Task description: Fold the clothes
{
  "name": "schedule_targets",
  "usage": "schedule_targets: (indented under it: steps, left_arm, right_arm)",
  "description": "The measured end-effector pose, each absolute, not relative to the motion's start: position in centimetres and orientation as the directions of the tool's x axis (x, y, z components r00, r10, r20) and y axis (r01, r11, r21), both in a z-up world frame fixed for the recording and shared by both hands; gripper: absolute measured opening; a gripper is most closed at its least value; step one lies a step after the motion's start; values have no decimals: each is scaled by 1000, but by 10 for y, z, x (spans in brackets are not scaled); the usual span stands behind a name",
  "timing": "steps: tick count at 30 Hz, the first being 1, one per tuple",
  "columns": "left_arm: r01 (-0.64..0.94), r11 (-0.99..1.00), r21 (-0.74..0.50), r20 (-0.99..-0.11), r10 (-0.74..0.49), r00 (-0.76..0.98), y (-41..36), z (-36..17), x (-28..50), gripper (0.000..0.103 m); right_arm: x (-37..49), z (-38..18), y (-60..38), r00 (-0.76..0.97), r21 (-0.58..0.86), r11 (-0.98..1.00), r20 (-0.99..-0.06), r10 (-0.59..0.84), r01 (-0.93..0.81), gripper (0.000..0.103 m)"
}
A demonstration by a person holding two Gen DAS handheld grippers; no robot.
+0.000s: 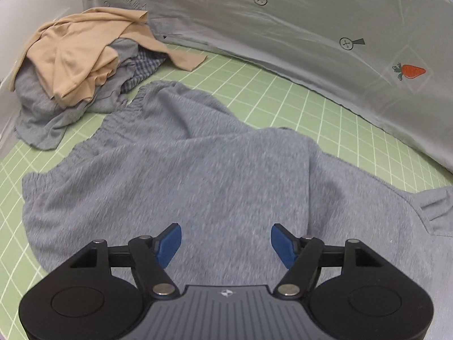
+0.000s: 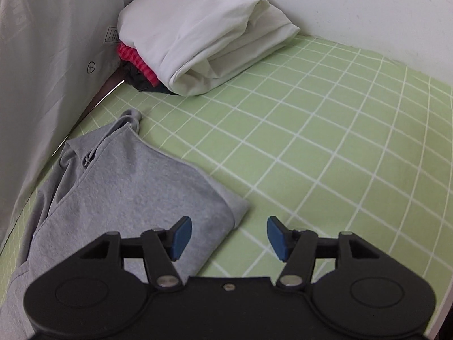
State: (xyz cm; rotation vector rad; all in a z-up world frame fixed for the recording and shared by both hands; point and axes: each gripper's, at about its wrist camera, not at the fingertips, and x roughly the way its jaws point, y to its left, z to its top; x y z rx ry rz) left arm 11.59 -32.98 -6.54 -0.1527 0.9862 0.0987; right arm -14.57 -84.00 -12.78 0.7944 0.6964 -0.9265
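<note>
Left wrist: grey garment point(image 1: 198, 164) beneath hand-held gripper point(image 1: 226, 243).

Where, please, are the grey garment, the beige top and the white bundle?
grey garment point(image 1: 198, 170): left wrist view, middle of its fabric.
beige top point(image 1: 76, 53): left wrist view, upper folds.
white bundle point(image 2: 198, 28): right wrist view, top surface.

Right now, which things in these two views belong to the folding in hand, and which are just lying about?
In hand:
- grey garment, spread on the green checked sheet
- left gripper, open above it
- right gripper, open over its edge

Lying about:
- heap of tan and grey clothes
- folded white cloth on red and dark items
- grey printed fabric behind
</note>
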Motion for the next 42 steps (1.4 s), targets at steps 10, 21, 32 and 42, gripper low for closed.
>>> schedule_targets:
  steps: [10, 21, 32, 42]
  left_arm:
    - [-125, 991, -40, -871, 27, 490, -337, -80, 87, 71]
    - [-230, 973, -28, -865, 92, 494, -300, -73, 79, 74]
    - [-387, 922, 6, -881, 188, 435, -246, -87, 67, 75]
    - [-442, 897, 3, -899, 196, 391, -233, -97, 63, 83]
  right_arm:
    - [-114, -138, -824, 391, 166, 450, -792, -469, 877, 47]
    - [-180, -141, -883, 166, 11, 247, -769, -617, 969, 0]
    - [-197, -131, -895, 306, 179, 278, -789, -532, 944, 46]
    - [-136, -138, -839, 354, 167, 389, -803, -480, 906, 78]
